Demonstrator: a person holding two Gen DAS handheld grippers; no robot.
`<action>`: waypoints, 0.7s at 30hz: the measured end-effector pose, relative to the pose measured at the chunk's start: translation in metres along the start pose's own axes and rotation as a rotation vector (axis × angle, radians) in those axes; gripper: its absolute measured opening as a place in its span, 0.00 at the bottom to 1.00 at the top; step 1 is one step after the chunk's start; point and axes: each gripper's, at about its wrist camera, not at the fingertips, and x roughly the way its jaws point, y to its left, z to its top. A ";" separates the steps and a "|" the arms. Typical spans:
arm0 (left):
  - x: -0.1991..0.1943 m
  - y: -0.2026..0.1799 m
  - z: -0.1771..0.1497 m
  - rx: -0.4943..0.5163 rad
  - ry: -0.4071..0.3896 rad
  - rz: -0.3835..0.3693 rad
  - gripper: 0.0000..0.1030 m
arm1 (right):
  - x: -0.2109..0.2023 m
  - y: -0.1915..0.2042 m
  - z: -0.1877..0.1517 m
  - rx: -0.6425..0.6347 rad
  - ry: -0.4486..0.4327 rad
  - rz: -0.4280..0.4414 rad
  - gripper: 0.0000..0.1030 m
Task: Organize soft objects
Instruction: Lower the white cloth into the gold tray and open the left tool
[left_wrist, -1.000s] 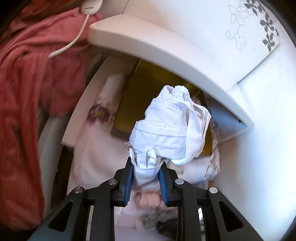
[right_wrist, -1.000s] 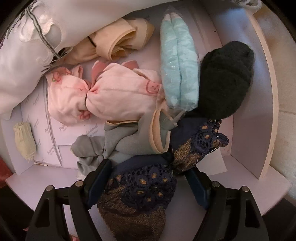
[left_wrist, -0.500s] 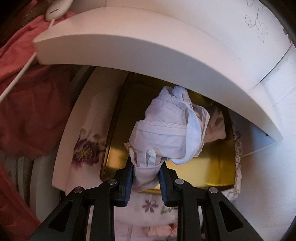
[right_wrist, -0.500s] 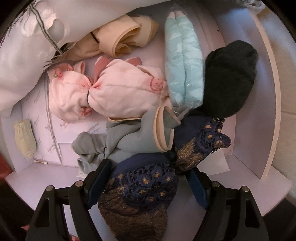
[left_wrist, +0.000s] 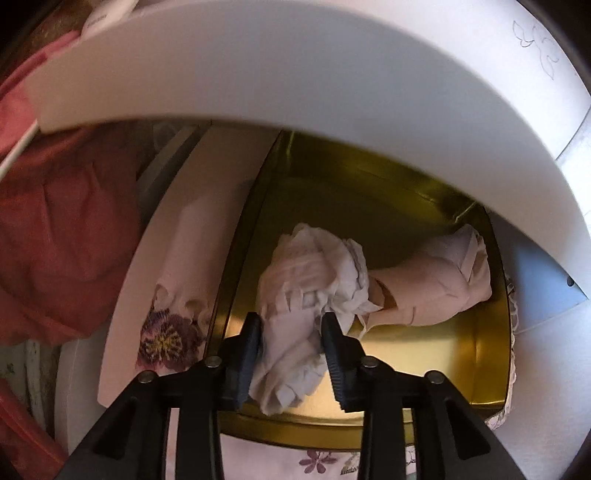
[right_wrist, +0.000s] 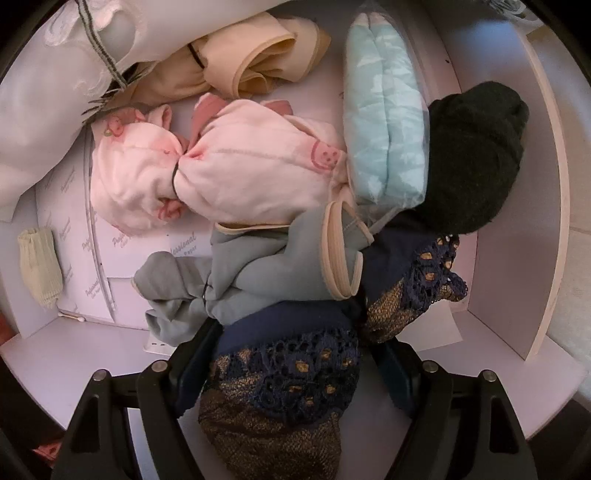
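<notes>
The left gripper points steeply down into a gold tin; its jaws have just been opening, and the white garment lies loose between them on the tin floor, beside a pink bundle. A white shelf edge overhangs the far side. The right gripper points down into a pale drawer, jaws wide, straddling a navy lace garment; whether its pads press, I cannot tell. Only the right view shows a grey bundle and black sock.
</notes>
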 end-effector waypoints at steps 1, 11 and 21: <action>-0.001 -0.001 0.000 0.006 -0.005 -0.001 0.33 | 0.000 0.000 0.001 -0.001 0.001 -0.001 0.78; -0.043 0.027 -0.028 -0.047 -0.084 0.019 0.33 | 0.005 0.004 -0.001 0.006 -0.004 -0.001 0.78; -0.081 0.049 -0.069 -0.079 -0.104 -0.005 0.33 | 0.011 0.006 -0.001 0.003 -0.011 -0.008 0.78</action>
